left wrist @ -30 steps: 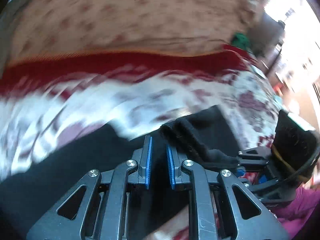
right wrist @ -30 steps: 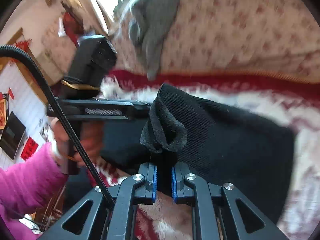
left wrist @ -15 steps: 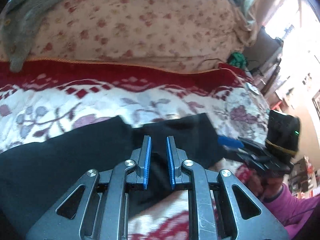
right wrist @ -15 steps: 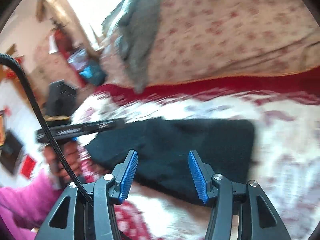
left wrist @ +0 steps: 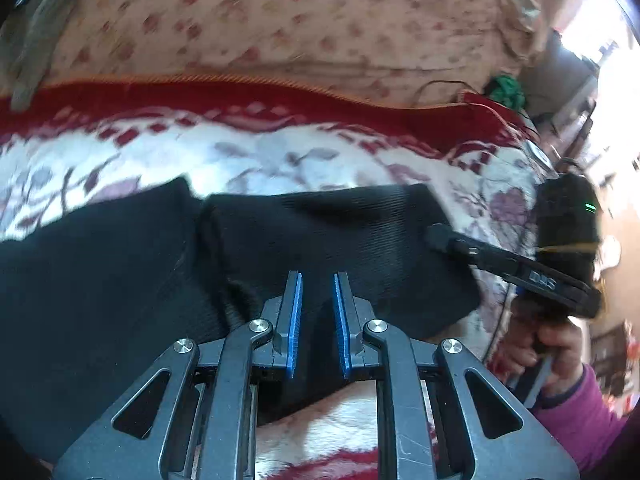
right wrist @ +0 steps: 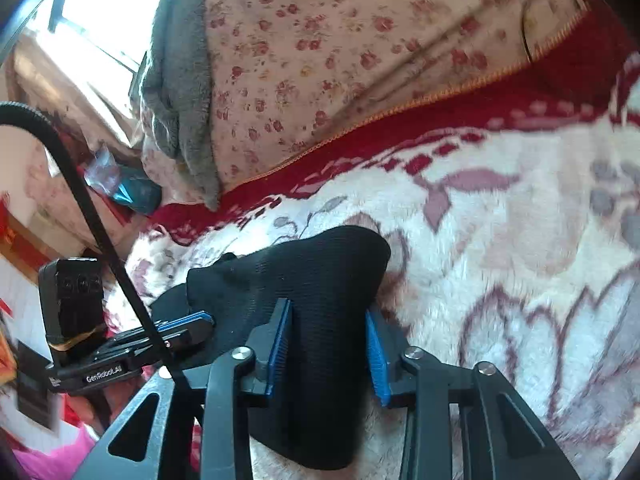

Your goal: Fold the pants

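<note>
The black pants (left wrist: 320, 240) lie folded on a white and red floral blanket (left wrist: 260, 152). My left gripper (left wrist: 316, 300) hovers low over their near edge with its blue pads a small gap apart and nothing between them. My right gripper (right wrist: 328, 336) is open wide, its pads straddling the end of the pants (right wrist: 320, 280). The right gripper also shows in the left wrist view (left wrist: 440, 240), at the right edge of the pants. The left gripper shows in the right wrist view (right wrist: 192, 324), on the left.
A floral quilt (right wrist: 340, 40) is piled behind the blanket, with a grey garment (right wrist: 180, 80) draped on it. A green object (left wrist: 504, 88) sits at the far right of the bed. Room clutter stands beyond both ends of the bed.
My right gripper let go of the bunched pants end, opened, then dropped low so its pads straddle the laid-flat end. My left gripper stayed over the near edge, slightly apart.
</note>
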The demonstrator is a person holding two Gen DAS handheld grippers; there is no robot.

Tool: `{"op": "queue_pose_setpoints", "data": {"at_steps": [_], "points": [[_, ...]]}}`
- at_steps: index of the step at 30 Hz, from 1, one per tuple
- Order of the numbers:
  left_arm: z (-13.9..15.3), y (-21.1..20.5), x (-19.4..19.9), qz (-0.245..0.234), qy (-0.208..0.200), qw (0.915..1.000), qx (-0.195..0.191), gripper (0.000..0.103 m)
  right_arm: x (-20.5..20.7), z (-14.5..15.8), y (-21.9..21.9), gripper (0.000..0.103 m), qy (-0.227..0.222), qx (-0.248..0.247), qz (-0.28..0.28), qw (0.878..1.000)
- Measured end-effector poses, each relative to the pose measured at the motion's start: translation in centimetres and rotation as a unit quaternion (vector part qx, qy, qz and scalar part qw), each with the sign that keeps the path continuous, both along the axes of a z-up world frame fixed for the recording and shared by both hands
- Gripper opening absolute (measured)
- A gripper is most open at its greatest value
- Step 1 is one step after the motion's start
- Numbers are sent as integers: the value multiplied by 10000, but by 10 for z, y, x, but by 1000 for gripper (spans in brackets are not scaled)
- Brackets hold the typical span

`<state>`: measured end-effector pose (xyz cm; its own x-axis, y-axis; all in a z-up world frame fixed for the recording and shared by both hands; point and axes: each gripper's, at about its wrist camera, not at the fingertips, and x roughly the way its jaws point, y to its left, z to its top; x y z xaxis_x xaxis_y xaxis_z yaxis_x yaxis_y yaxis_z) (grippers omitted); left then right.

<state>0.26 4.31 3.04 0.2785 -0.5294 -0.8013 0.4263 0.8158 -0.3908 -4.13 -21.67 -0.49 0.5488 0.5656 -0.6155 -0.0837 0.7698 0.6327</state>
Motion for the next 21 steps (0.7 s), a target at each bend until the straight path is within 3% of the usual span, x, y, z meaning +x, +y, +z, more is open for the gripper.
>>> {"op": "queue_pose_setpoints", "data": {"at_steps": [3, 7, 9, 11, 14, 19, 21], "points": [[-4, 9, 1, 123, 101, 9997, -206, 13, -7, 20, 13, 25, -391, -572, 127, 9975], [-12, 8, -3, 227, 16, 9994, -260, 13, -5, 10, 23, 25, -249, -1188, 61, 9926], [-11, 8, -5, 287, -53, 9992, -283, 13, -8, 5, 17, 29, -275, -1052, -100, 9940], [-9, 9, -7, 332, -58, 9990, -308, 13, -10, 4, 10, 46, -164, -949, -278, 9950], [-4, 10, -12, 368, -90, 9991, -173, 13, -15, 12, 5, 46, -140, -895, -390, 9951], [13, 24, -25, 605, -439, 9971, 125, 14, -27, 46, 18, 46, -532, -1037, -326, 9927], [19, 35, -29, 803, -520, 9952, 213, 27, -28, 58, 30, 46, -704, -924, -155, 9931]]}}
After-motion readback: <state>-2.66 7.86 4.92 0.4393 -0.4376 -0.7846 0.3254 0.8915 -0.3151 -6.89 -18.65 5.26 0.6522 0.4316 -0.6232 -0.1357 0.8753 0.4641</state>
